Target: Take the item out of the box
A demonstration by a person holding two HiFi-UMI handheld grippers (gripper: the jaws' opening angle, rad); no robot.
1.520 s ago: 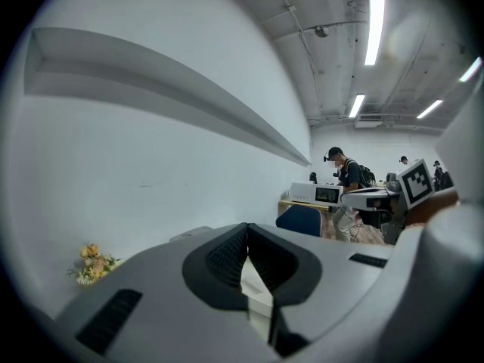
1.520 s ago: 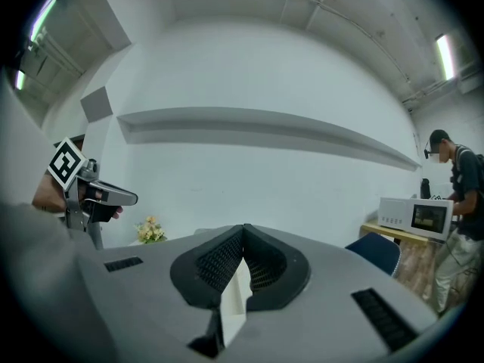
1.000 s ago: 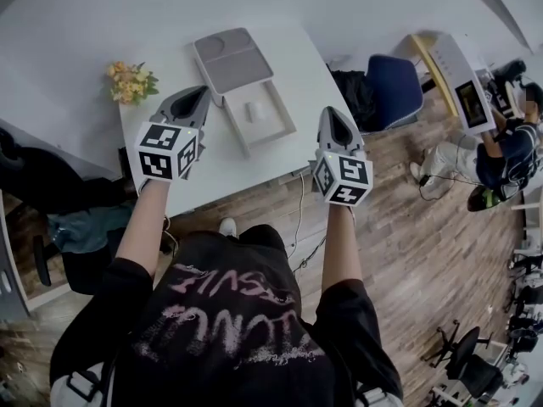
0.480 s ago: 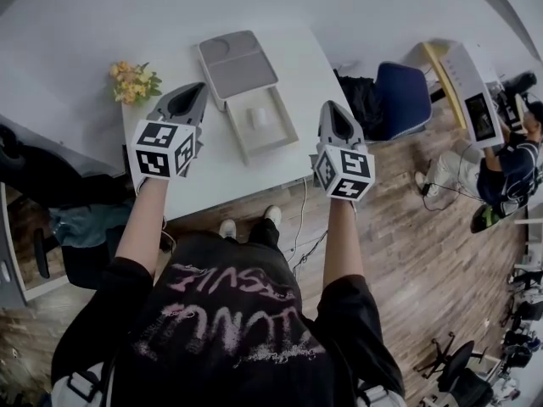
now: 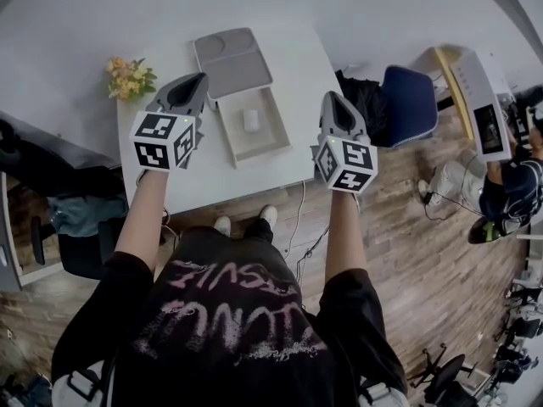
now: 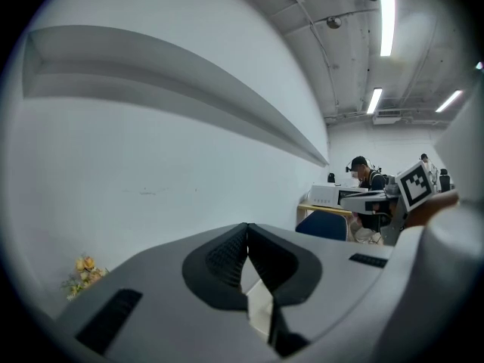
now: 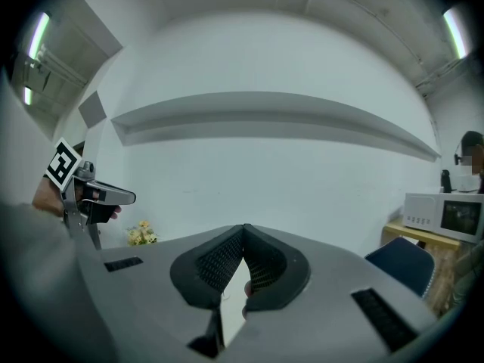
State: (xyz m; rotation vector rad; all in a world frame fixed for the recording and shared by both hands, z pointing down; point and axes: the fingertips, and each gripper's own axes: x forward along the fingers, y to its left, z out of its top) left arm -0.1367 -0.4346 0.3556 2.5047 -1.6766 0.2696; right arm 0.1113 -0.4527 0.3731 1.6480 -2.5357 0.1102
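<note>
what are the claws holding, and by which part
Nothing is held. The left claw and right claw are both shut and empty, flanking the open box; the white item lies inside it.

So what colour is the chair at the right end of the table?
The chair is dark blue, best seen in the head view.

Left gripper (image 6: 246, 228), fingers (image 6: 221, 259) pressed together (tips touching), white wall (image 6: 151, 180) behind, yellow flowers (image 6: 82, 272) low left
</note>
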